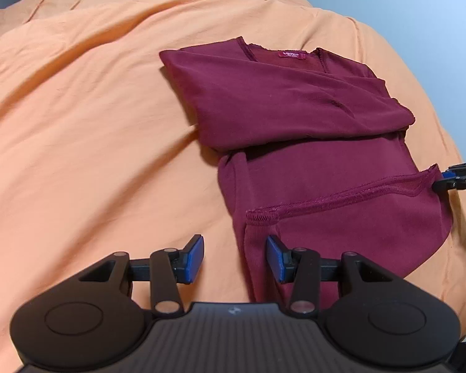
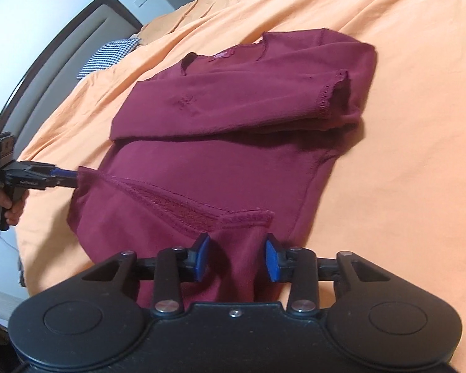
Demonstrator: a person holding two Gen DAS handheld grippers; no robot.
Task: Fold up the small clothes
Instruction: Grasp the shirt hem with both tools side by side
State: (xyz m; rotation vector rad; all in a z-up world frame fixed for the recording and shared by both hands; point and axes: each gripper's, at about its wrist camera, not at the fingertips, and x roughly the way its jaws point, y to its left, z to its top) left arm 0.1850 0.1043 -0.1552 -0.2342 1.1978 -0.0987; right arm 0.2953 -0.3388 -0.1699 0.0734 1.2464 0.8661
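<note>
A maroon top (image 1: 295,99) (image 2: 233,105) lies flat on the orange bedsheet (image 1: 93,124) (image 2: 404,155). Its sleeves are folded across the chest and its stitched hem (image 1: 341,195) (image 2: 183,208) is turned up. My left gripper (image 1: 235,259) stands open at the near left hem end, with the garment's side edge between its blue pads (image 1: 195,258). In the right wrist view the left gripper (image 2: 68,175) meets the hem's left corner. My right gripper (image 2: 236,259) is open around a raised fold of the maroon cloth. In the left wrist view the right gripper (image 1: 447,180) reaches the hem's right corner.
A checked pillow (image 2: 108,56) lies at the far end of the bed against a dark-framed headboard (image 2: 62,46). A person's hand (image 2: 9,205) grips the left tool's handle. Pale floor (image 1: 404,0) shows past the bed's edge. Orange sheet spreads wide to the garment's left.
</note>
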